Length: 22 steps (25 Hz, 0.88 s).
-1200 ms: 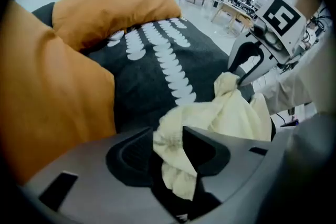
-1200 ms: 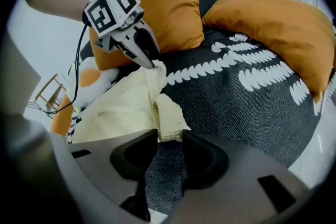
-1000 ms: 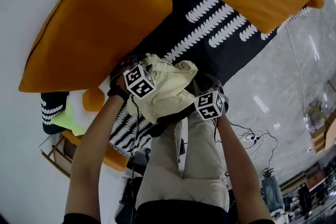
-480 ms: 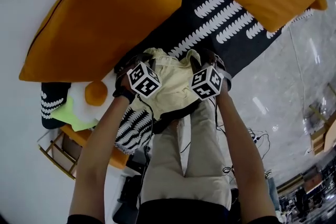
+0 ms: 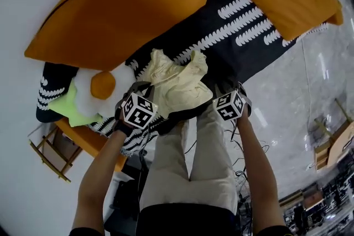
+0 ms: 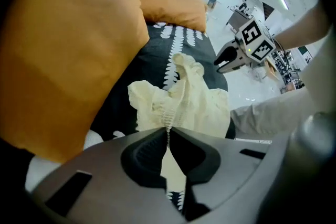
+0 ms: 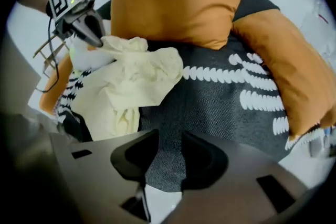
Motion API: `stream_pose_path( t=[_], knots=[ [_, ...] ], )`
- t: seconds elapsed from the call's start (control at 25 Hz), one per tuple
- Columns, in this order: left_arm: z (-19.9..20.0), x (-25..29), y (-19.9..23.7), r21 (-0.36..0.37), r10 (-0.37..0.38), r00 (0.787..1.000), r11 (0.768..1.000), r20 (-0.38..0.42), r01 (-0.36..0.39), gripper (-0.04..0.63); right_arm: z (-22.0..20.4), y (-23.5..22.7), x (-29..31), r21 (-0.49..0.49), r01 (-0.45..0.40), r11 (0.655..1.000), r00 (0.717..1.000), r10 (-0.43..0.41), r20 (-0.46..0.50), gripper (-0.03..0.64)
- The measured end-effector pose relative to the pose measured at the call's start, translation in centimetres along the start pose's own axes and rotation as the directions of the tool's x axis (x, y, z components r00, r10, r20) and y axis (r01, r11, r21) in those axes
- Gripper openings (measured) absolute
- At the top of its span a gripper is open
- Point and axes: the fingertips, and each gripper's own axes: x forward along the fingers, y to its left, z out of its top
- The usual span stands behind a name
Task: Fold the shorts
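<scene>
The shorts (image 5: 174,85) lie crumpled on the black cover (image 5: 243,41), waistband (image 6: 168,113) pinched at seven o'clock by the just-closed left gripper (image 6: 168,131), so the right gripper (image 7: 169,139), gaping empty at four o'clock, should probably take the waistband's far end and pull it taut.

Head view overhead; both gripper views (low, close) share shorts (image 7: 131,81).

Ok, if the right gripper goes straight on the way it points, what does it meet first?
Probably the black patterned cover: the right gripper is open over it, the shorts just off to its side.
</scene>
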Motion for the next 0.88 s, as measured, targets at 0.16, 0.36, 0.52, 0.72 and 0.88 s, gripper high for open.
stream_pose_path(
  t=[0.16,0.36,0.52,0.72,0.88],
  knots=[
    [-1.9,-1.0,-3.0,-0.028,-0.023,0.998,0.999,0.052,0.024,0.031,6.9,-1.5,-2.7,0.091,0.096,0.991,0.974,-0.113,0.196,0.155],
    [-2.2,-2.4,-6.7,-0.087,-0.054,0.990,0.994,0.130,0.065,0.031,19.7,2.8,-1.6,-0.135,0.050,0.990,0.952,-0.006,0.307,0.240],
    [-2.6,-4.2,-7.7,-0.130,-0.061,0.979,0.988,0.193,0.087,0.031,21.3,5.2,3.3,-0.392,-0.003,0.920,0.990,0.058,0.128,0.270],
    [-3.0,-4.3,-7.4,-0.196,-0.061,0.976,0.975,0.211,0.104,0.031,15.5,2.7,1.8,-0.365,-0.147,0.919,0.980,0.186,0.073,0.268],
    [-3.8,-3.5,-7.5,-0.242,-0.068,0.979,0.963,0.194,0.115,0.031,7.6,2.2,0.7,-0.355,-0.194,0.914,0.979,0.205,-0.008,0.270]
  ],
)
